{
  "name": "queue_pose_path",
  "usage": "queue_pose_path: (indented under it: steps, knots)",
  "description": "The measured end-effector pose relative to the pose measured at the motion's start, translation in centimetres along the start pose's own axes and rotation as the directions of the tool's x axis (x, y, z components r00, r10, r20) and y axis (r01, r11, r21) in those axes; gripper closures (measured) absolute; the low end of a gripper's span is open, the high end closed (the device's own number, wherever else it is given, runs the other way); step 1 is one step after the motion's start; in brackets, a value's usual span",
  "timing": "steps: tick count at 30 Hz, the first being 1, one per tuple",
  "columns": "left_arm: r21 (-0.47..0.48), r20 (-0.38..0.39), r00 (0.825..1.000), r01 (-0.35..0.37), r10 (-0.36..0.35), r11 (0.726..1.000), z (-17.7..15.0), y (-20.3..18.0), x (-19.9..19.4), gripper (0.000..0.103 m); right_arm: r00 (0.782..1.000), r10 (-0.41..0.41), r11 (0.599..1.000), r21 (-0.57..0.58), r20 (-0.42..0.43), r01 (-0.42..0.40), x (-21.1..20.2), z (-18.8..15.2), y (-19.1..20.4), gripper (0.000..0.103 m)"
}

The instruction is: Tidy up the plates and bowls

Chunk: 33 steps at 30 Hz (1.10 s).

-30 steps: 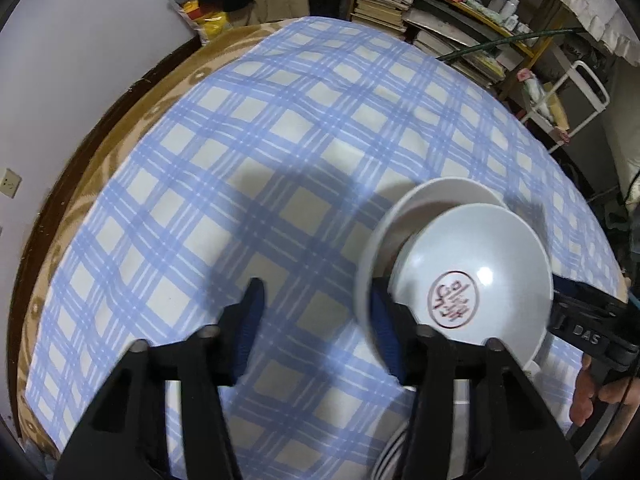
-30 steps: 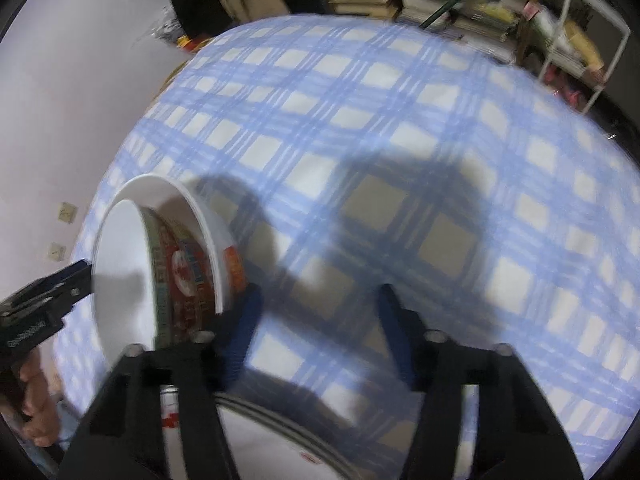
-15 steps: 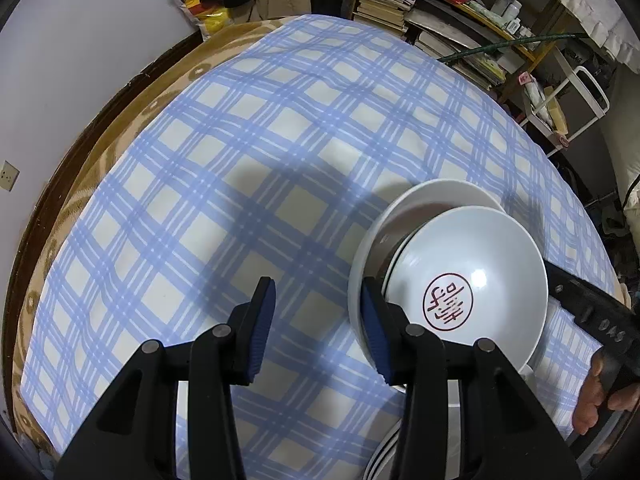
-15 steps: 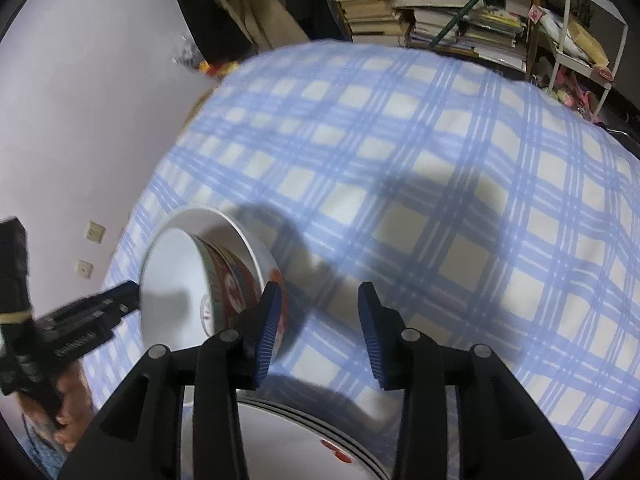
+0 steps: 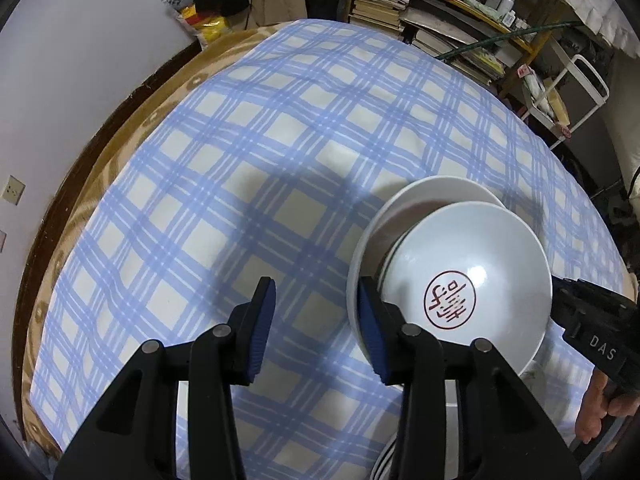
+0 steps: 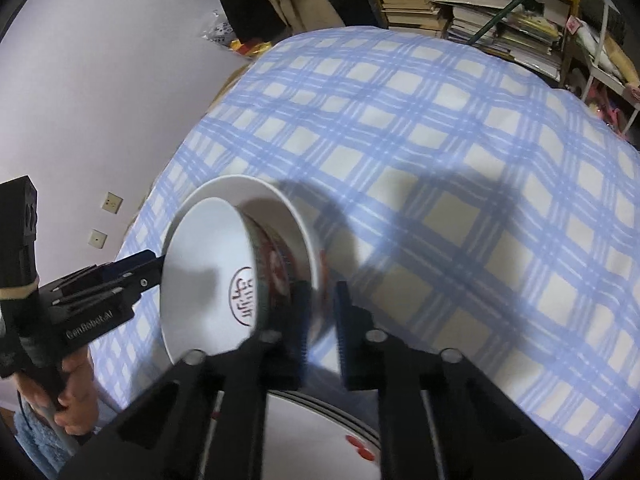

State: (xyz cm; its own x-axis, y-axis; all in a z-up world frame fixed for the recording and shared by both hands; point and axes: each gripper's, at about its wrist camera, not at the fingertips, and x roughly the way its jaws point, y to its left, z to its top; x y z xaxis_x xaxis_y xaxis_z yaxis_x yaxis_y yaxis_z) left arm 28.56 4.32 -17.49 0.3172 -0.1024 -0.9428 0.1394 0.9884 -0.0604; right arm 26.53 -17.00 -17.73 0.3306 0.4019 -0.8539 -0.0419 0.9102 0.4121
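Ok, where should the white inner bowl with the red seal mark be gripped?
Probably its thin rim, from the left in the right wrist view: the seal-marked white bowl lies tilted in the larger white bowl, and that edge stands clear of it.

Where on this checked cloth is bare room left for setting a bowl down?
Free: the checked cloth from the nested bowls out to the wall side and the far bookshelf. Crowded: the near edge, with bowls, stacked plates and both grippers.
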Motion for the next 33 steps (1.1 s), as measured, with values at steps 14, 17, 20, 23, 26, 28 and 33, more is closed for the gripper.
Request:
queue_pose_path:
  steps: [14, 17, 20, 23, 26, 28, 33]
  knots:
    - [-0.002, 0.011, 1.0, -0.014, 0.014, 1.0, -0.1, -1.2, 0.4, 0.086, 0.998, 0.05, 0.991, 0.128, -0.035, -0.045, 1.2, 0.7, -1.4, 0.092]
    - [-0.014, 0.003, 1.0, 0.008, -0.008, 1.0, 0.0, -1.0, 0.6, 0.092, 0.998, 0.041, 0.991, 0.125, -0.039, -0.036, 1.3, 0.8, -1.3, 0.091]
    - [-0.019, 0.006, 1.0, 0.016, -0.016, 1.0, 0.0, -1.2, 0.9, 0.101, 0.999, 0.022, 0.993, 0.116, -0.043, -0.017, 1.5, 1.0, -0.9, 0.091]
    - [-0.047, 0.012, 0.999, 0.035, -0.035, 0.998, -0.2, -0.9, 0.9, 0.101, 0.998, 0.011, 0.993, 0.115, -0.055, -0.005, 1.5, 1.3, -0.7, 0.091]
    - [-0.063, 0.004, 0.998, 0.055, -0.055, 0.996, -0.2, -0.4, 1.1, 0.101, 0.998, -0.021, 0.993, 0.112, -0.063, 0.028, 1.5, 1.5, 0.0, 0.091]
    - [-0.091, -0.005, 0.997, 0.076, -0.077, 0.993, -0.2, 0.2, 1.4, 0.101, 0.997, -0.036, 0.994, 0.105, -0.067, 0.043, 1.6, 1.7, 0.3, 0.091]
    - [-0.114, -0.025, 0.997, 0.075, -0.079, 0.991, 0.1, 0.2, 1.7, 0.101, 0.996, -0.044, 0.992, 0.115, -0.082, 0.053, 1.9, 2.0, 0.4, 0.092]
